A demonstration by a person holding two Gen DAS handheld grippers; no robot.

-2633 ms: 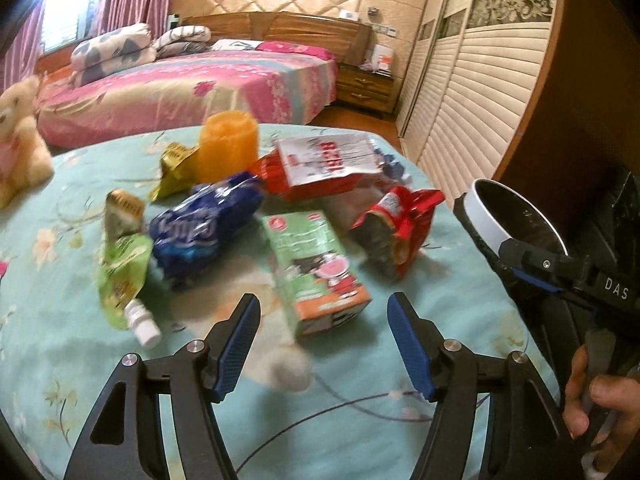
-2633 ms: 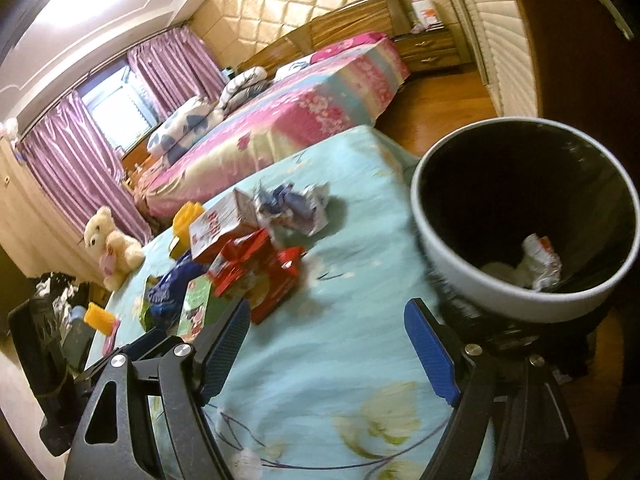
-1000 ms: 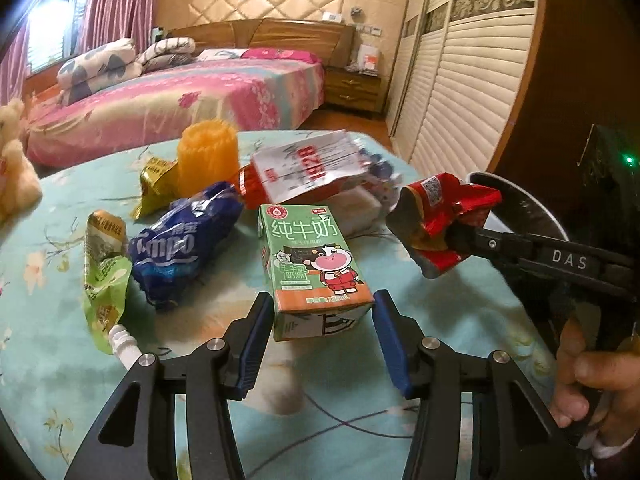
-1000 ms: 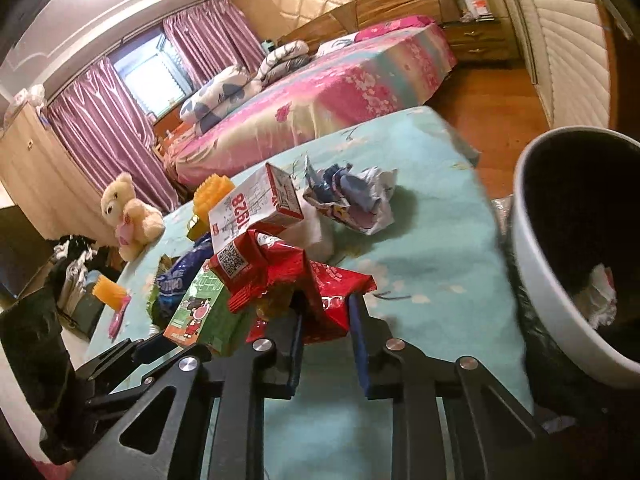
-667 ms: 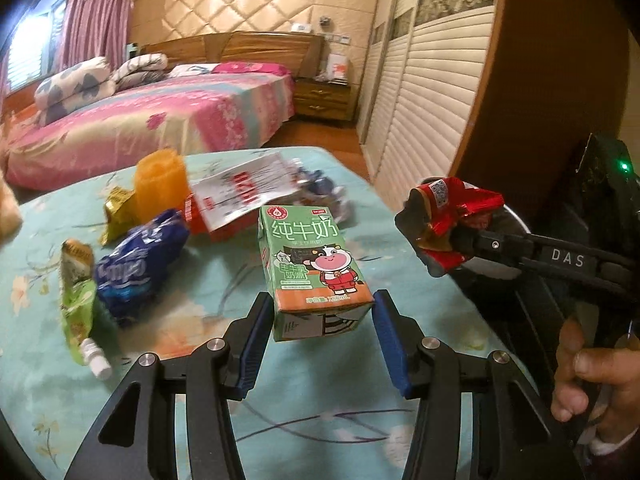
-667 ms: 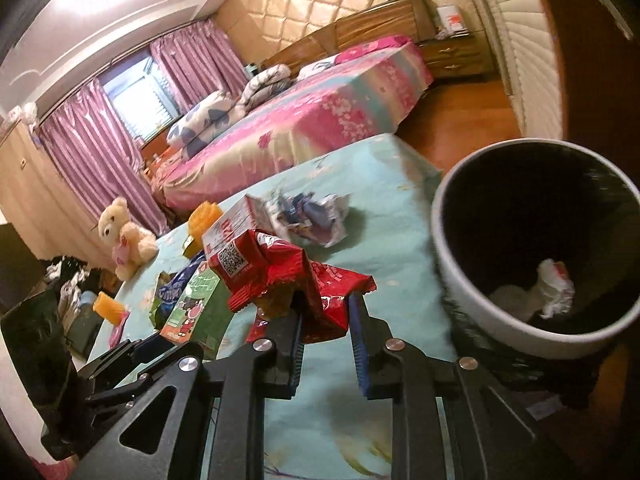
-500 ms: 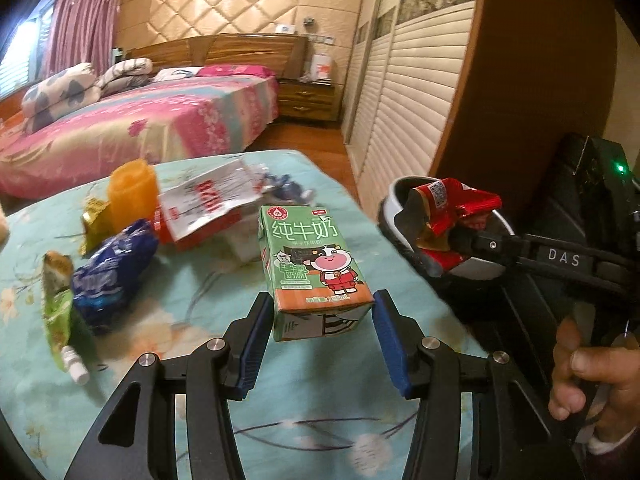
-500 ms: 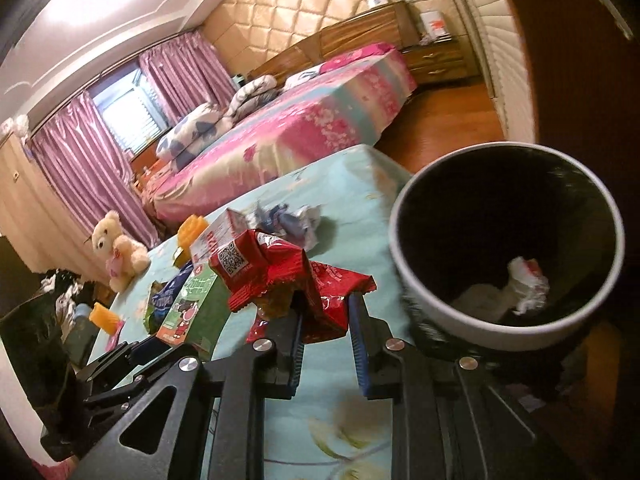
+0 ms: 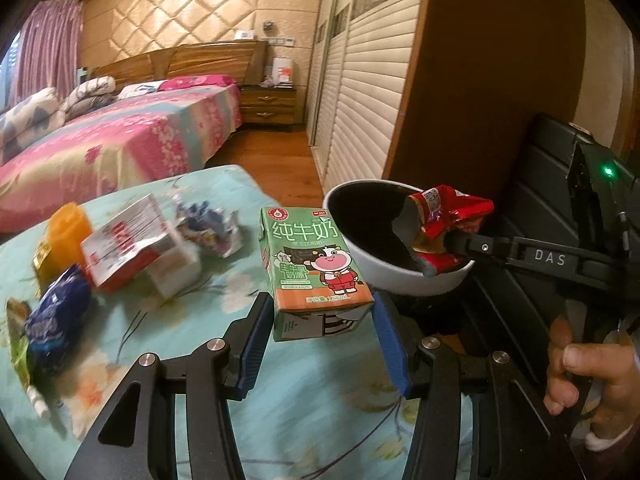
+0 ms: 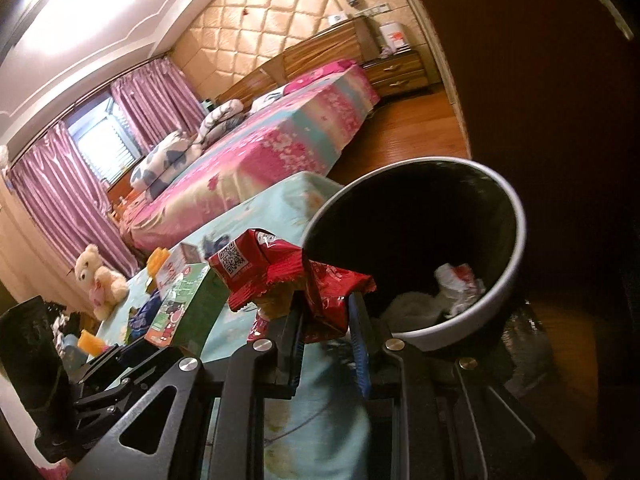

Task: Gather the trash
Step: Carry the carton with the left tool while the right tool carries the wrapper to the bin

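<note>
1. Your left gripper (image 9: 322, 334) has its fingers (image 9: 256, 338) about half open, clamped on the base of the green milk carton (image 9: 312, 264), which stands upright, clear of the bench (image 9: 304, 412), just this side of the bin (image 9: 400, 280).
2. Your right gripper (image 10: 326, 320) has its fingers (image 10: 360, 344) nearly together, pinching the crumpled red wrapper (image 10: 280, 272) right at the bin's near rim.
3. Inside the bin lies crumpled white and red trash (image 10: 452, 286).
4. Left of the bin, on the bench: a red-and-white box (image 9: 128, 246), a blue packet (image 9: 56, 312), an orange cup (image 9: 66, 230).
5. Beyond the bin stands the pink bed (image 9: 120, 140).
</note>
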